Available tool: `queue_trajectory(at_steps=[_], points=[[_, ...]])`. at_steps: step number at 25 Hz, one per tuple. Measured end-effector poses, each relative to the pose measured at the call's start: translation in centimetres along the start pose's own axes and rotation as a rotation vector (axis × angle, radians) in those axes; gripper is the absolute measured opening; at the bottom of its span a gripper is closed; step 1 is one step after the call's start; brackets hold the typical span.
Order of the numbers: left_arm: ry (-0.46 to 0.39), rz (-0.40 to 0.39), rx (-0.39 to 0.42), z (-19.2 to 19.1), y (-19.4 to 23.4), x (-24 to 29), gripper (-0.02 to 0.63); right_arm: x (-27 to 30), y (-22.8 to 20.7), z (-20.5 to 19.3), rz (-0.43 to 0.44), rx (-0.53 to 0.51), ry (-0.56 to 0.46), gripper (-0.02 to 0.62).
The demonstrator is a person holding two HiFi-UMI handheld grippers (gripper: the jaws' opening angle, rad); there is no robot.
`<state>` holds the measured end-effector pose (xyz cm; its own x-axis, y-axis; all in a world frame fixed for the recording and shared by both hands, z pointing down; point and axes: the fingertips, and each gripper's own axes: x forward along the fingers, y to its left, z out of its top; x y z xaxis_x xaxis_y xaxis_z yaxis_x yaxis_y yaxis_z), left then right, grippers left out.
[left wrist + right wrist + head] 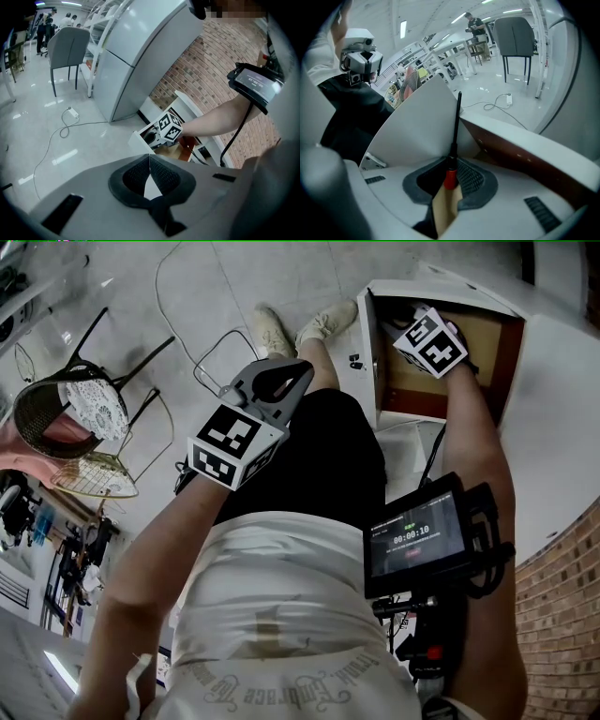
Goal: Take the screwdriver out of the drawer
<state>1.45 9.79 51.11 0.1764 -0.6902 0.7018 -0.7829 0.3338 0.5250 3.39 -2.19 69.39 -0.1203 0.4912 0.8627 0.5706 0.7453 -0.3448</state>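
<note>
The drawer [441, 407] stands pulled out of a white cabinet at the upper right of the head view, its wooden floor bare. My right gripper [405, 320] reaches down into it. In the right gripper view the right gripper [452, 165] is shut on the screwdriver [456, 126]: the red collar sits between the pads and the thin black shaft runs past the tips toward the drawer's white front panel [417, 131]. My left gripper [296, 368] hangs over the person's legs, away from the drawer. In its own view the left gripper [149, 161] is shut with nothing in it.
A small monitor [417, 535] is strapped to the right forearm. A round-backed chair [70, 409] stands at the left, a white cable [61, 131] lies on the tiled floor, and a tall white cabinet [136, 51] leans beside the brick wall [562, 615]. The person's shoes [309, 326] rest by the drawer.
</note>
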Motion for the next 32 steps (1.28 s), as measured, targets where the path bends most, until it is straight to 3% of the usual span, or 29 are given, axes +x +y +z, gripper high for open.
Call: queue_trajectory(at_steps=[8, 20, 32], points=[[0.009, 0.001, 0.018, 0.5, 0.5, 0.7, 0.021, -0.2, -1.0, -0.8, -0.095, 0.191, -0.085, 0.069], [0.019, -0.015, 0.072, 1.3, 1.0, 1.5, 0.021, -1.5, -3.1, -0.7, -0.205, 0.254, -0.142, 0.067], [0.049, -0.053, 0.146, 2.7, 1.8, 1.8, 0.021, -2.0, -2.5, -1.4, -0.276, 0.403, -0.221, 0.067]])
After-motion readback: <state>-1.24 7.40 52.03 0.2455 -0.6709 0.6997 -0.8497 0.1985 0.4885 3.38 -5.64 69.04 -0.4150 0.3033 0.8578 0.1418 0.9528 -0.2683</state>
